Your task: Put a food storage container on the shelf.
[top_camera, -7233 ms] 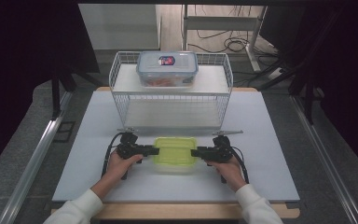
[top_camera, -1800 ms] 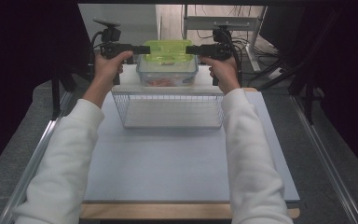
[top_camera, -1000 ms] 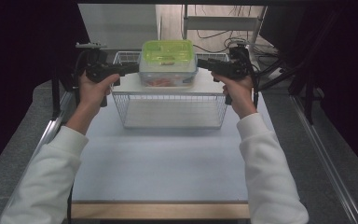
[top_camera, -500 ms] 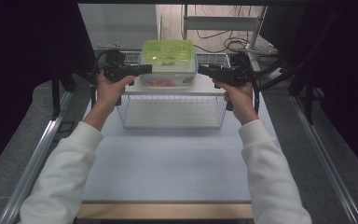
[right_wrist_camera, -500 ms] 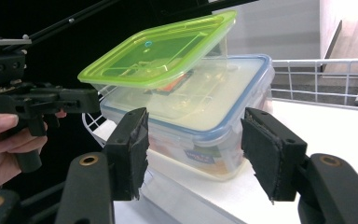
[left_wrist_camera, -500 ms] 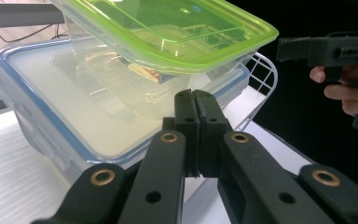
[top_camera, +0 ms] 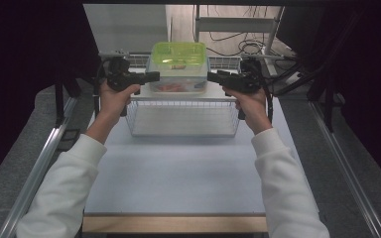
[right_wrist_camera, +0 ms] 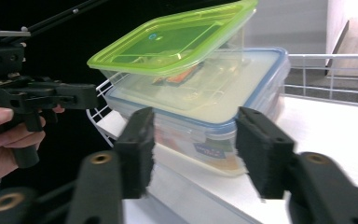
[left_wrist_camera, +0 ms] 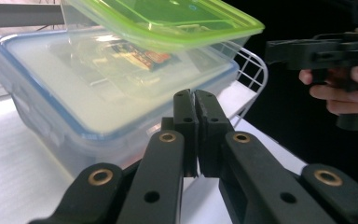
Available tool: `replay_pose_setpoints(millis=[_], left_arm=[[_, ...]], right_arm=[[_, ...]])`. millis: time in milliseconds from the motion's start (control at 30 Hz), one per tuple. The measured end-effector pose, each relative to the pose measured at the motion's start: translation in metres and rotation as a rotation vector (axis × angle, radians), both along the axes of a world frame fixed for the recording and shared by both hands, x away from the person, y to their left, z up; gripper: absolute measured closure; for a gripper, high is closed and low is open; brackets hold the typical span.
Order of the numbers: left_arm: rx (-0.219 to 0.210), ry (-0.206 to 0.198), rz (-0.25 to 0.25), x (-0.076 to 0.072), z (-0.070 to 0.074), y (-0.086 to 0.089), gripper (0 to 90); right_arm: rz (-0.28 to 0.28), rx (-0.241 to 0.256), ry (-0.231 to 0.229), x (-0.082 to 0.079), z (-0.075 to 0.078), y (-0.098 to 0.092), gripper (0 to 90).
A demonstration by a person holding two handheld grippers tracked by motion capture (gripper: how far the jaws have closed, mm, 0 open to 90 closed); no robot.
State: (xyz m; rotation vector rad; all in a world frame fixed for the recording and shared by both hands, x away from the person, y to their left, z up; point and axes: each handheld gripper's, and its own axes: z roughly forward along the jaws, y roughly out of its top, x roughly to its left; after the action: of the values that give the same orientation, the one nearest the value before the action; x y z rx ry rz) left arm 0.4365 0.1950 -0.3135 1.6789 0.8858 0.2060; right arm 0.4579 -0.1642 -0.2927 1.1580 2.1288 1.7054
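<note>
Two food containers are stacked on the white shelf (top_camera: 144, 92) over the wire basket (top_camera: 183, 116): a green-lidded container (top_camera: 178, 55) rests tilted on a blue-rimmed container (top_camera: 177, 84). The lower box's contents are blurred behind cloudy plastic; only reddish shapes show. A small label on its front wall (right_wrist_camera: 206, 151) is too blurred to read. The left gripper (left_wrist_camera: 196, 100) has its jaws pressed together on nothing, beside the boxes. The right gripper (right_wrist_camera: 193, 135) has its jaws spread wide, empty.
</note>
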Motion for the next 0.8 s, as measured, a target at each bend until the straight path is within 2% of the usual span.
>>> replay_pose_setpoints(millis=[67, 133, 200, 300, 433, 600, 800], left_arm=[[0.005, -0.007, 0.004, -0.008, -0.002, 0.002, 86.5], [0.010, -0.012, 0.028, -0.017, -0.004, 0.003, 75.6], [0.024, -0.021, 0.029, -0.026, -0.007, 0.003, 67.8], [0.047, -0.026, 0.027, -0.037, -0.014, 0.003, 54.1], [0.062, -0.027, 0.029, -0.046, -0.022, 0.004, 46.1], [0.069, -0.025, 0.036, -0.050, -0.027, 0.009, 42.6], [0.065, -0.027, 0.040, -0.052, -0.027, 0.015, 42.0]], right_arm=[[0.012, -0.012, -0.010, 0.000, 0.000, 0.002, 70.5], [0.020, -0.026, -0.011, 0.000, -0.001, 0.007, 81.9], [0.026, -0.040, -0.013, 0.001, -0.001, 0.012, 88.2], [0.035, -0.045, -0.021, 0.005, -0.002, 0.023, 89.3], [0.040, -0.047, -0.023, 0.010, -0.005, 0.038, 89.4], [0.033, -0.038, -0.023, 0.018, -0.011, 0.049, 89.4], [0.042, -0.024, -0.019, 0.021, -0.013, 0.051, 89.4]])
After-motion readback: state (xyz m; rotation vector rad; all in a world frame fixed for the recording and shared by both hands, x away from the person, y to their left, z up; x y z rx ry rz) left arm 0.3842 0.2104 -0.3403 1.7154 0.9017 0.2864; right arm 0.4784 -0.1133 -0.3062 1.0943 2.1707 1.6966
